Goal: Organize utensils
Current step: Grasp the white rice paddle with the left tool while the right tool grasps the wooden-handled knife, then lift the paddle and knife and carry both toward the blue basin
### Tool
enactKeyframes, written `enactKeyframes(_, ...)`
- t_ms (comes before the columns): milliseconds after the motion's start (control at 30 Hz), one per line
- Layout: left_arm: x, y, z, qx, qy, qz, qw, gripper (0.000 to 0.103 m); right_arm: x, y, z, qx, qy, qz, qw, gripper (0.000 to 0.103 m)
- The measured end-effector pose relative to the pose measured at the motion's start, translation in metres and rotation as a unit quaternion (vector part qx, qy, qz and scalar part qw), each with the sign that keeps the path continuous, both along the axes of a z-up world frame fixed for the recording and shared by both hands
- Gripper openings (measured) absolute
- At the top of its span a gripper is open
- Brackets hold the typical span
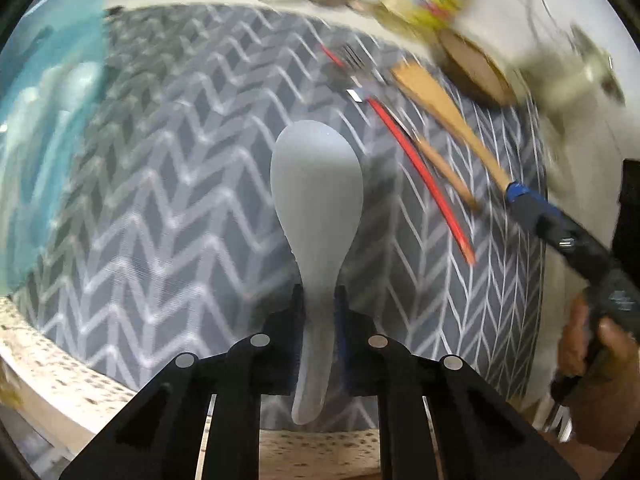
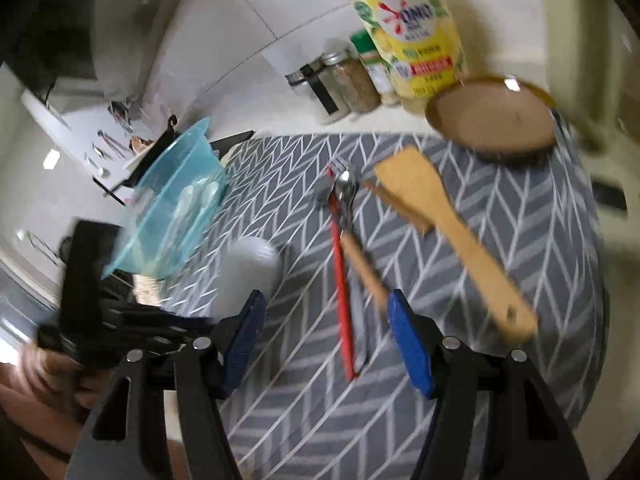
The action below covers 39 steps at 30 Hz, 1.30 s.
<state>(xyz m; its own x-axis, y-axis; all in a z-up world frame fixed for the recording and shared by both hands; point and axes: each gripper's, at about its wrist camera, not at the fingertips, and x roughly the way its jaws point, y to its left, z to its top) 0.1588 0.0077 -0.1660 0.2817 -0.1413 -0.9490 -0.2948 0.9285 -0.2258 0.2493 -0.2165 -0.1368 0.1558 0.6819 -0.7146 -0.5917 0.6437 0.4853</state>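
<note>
**Grey rice paddle pinched, right fingers spread**

The left hand-held gripper [image 1: 320, 300] pinches the grey rice paddle [image 1: 316, 200] by its handle above the chevron mat [image 1: 160, 200]. The right hand-held gripper [image 2: 326, 312] hangs spread over the red-handled utensil [image 2: 342, 280], beside the wooden spatula [image 2: 448, 232].

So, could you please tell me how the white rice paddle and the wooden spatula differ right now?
The white rice paddle is clamped by its handle in the left gripper; the wooden spatula lies loose on the chevron mat. The paddle's blade is rounded, the spatula's squared. Both are flat serving utensils.
</note>
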Motion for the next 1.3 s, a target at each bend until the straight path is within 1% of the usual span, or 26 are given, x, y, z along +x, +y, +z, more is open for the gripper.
enactKeyframes(33,-0.001,0.007,0.007,0.002,-0.009,0.008,0.9999,0.015,0.005,0.012,-0.001,-0.013,-0.03,0.008,0.999,0.045)
enactKeyframes(67,-0.003,0.014,0.015,0.004,-0.018,0.014,0.9997,0.015,0.008,0.02,-0.002,-0.02,-0.043,0.014,0.999,0.032)
enactKeyframes(133,-0.007,0.02,0.027,0.01,-0.029,0.019,0.9993,0.015,0.02,0.044,-0.009,-0.042,-0.057,0.03,0.997,0.032)
enactKeyframes(200,-0.007,0.022,0.039,0.013,-0.038,0.026,0.9989,0.015,0.031,0.067,-0.014,-0.044,-0.071,0.048,0.995,0.032)
enactKeyframes(267,-0.01,0.027,0.046,0.01,-0.045,0.029,0.9985,0.015,0.038,0.086,-0.017,-0.059,-0.082,0.062,0.993,0.032)
enactKeyframes(300,-0.006,0.023,0.047,0.012,-0.047,0.032,0.9983,0.015,0.042,0.097,-0.022,-0.064,-0.084,0.075,0.992,0.03)
enactKeyframes(333,-0.01,0.027,0.05,0.011,-0.049,0.033,0.9982,0.015,0.044,0.103,-0.024,-0.071,-0.086,0.08,0.991,0.028)
enactKeyframes(367,-0.012,0.029,0.054,0.008,-0.052,0.032,0.9981,0.015,0.044,0.111,-0.027,-0.081,-0.09,0.088,0.989,0.025)
enactKeyframes(400,-0.015,0.028,0.055,0.008,-0.055,0.034,0.9979,0.015,0.044,0.118,-0.029,-0.088,-0.103,0.101,0.986,0.019)
enactKeyframes(433,-0.017,0.03,0.058,0.009,-0.059,0.036,0.9976,0.015,0.042,0.123,-0.031,-0.096,-0.11,0.108,0.983,0.017)
enactKeyframes(500,-0.021,0.031,0.063,0.008,-0.063,0.038,0.9973,0.015,0.04,0.128,-0.032,-0.108,-0.131,0.116,0.979,0.011)
enactKeyframes(533,-0.019,0.032,0.063,0.008,-0.065,0.042,0.997,0.015,0.04,0.128,-0.03,-0.109,-0.13,0.111,0.979,0.008)
enactKeyframes(567,-0.021,0.034,0.068,0.007,-0.07,0.044,0.9966,0.015,0.041,0.125,-0.028,-0.103,-0.124,0.104,0.981,0.004)
enactKeyframes(667,-0.028,0.042,0.085,0.004,-0.089,0.053,0.9947,0.013,0.045,0.107,-0.017,-0.064,-0.093,0.068,0.991,0.003)
enactKeyframes(700,-0.029,0.045,0.09,0.002,-0.095,0.054,0.994,0.012,0.046,0.099,-0.011,-0.038,-0.077,0.051,0.995,0.003)
enactKeyframes(733,-0.03,0.048,0.093,0.001,-0.099,0.057,0.9935,0.011,0.046,0.094,-0.007,-0.02,-0.07,0.041,0.996,0.003)
enactKeyframes(833,-0.034,0.063,0.107,-0.004,-0.121,0.068,0.9903,0.01,0.04,0.082,0.008,0.034,-0.059,0.012,0.998,0.003)
enactKeyframes(900,-0.035,0.071,0.112,0.0,-0.13,0.065,0.9894,0.009,0.035,0.082,0.02,0.053,-0.06,-0.001,0.997,0.003)
enactKeyframes(967,-0.034,0.081,0.111,0.001,-0.13,0.058,0.9898,0.009,0.031,0.083,0.03,0.066,-0.066,-0.013,0.996,0.003)
enactKeyframes(1033,-0.033,0.085,0.107,-0.009,-0.124,0.032,0.9918,0.01,0.025,0.087,0.039,0.073,-0.07,-0.026,0.995,0.003)
enactKeyframes(1067,-0.032,0.084,0.103,-0.009,-0.117,-0.001,0.9931,0.011,0.021,0.088,0.044,0.075,-0.076,-0.035,0.994,0.003)
enactKeyframes(1100,-0.032,0.079,0.099,-0.001,-0.109,-0.024,0.9937,0.012,0.016,0.089,0.047,0.073,-0.08,-0.046,0.993,0.003)
enactKeyframes(1133,-0.031,0.073,0.092,0.006,-0.098,-0.056,0.9936,0.02,0.012,0.088,0.049,0.071,-0.076,-0.057,0.993,0.003)
enactKeyframes(1167,-0.03,0.07,0.085,0.005,-0.095,-0.077,0.9926,0.03,0.008,0.087,0.05,0.073,-0.069,-0.067,0.993,0.003)
enactKeyframes(1233,-0.031,0.057,0.062,0.005,-0.067,-0.134,0.9887,0.033,-0.004,0.086,0.052,0.067,-0.073,-0.079,0.992,0.003)
enactKeyframes(1300,-0.033,0.047,0.038,0.008,-0.04,-0.173,0.9841,0.034,-0.016,0.084,0.051,0.061,-0.068,-0.091,0.992,0.003)
